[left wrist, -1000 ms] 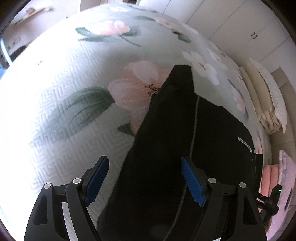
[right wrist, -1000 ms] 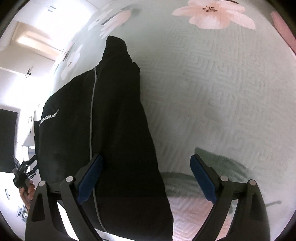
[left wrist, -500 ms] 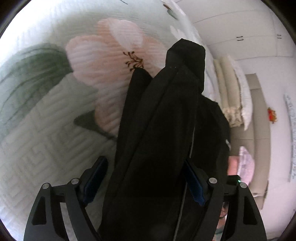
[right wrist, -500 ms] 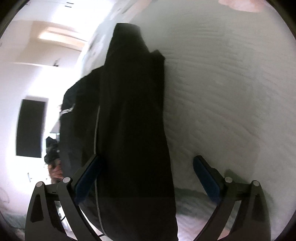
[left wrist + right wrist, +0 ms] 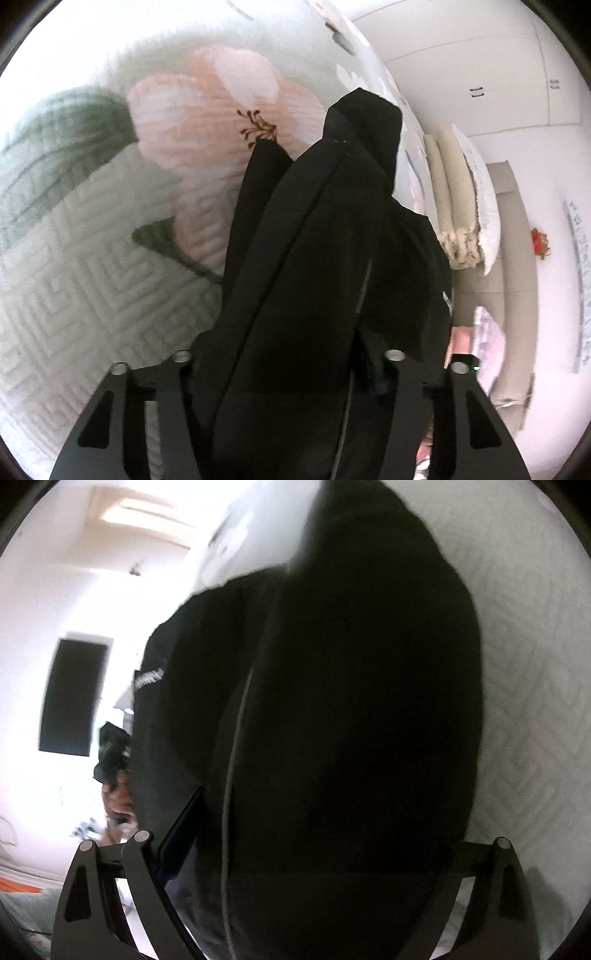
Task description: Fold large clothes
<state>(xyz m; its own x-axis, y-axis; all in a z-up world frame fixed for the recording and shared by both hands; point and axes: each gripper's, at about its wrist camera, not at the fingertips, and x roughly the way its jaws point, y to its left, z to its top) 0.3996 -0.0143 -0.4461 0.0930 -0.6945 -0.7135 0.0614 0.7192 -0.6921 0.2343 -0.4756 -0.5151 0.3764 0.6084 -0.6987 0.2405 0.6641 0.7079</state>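
A quilted bedspread (image 5: pixel 85 280) is covering the bed, pale mint with a raised geometric stitch pattern and printed with large pink blossoms (image 5: pixel 221 110) and dark green leaves (image 5: pixel 62 125); in the right wrist view the same cover (image 5: pixel 535 701) is showing as plain pale quilting beside the cloth. Past the far edge of the bed, white cupboard doors (image 5: pixel 480 74) with small dark handles are filling the wall, a stack of folded cream bedding (image 5: pixel 454 199) is lying along a beige bench or sofa (image 5: pixel 517 295), and a small red ornament (image 5: pixel 540 243) is hanging on the white wall. In the right wrist view the room is glaring bright, with a dark rectangular panel (image 5: pixel 74 698) standing on the wall. The black garment (image 5: pixel 325 280) is lying bunched lengthwise on the bedspread, running from the grippers up toward a narrow end near the pink blossom, a thin grey piping line running down it. A short line of white lettering (image 5: pixel 149 675) is showing on the cloth in the right wrist view, too blurred to read. The left gripper (image 5: pixel 288 363) has just been closing, and its jaws are now pressing in on the black fabric from both sides. The right gripper (image 5: pixel 325 849) has also been narrowing slightly, yet its jaws are standing wide apart, the cloth bulging between them and hiding the right finger's pad; I cannot tell whether it is gripping. At the left of the right wrist view a hand (image 5: pixel 118 801) is holding the other gripper's handle.
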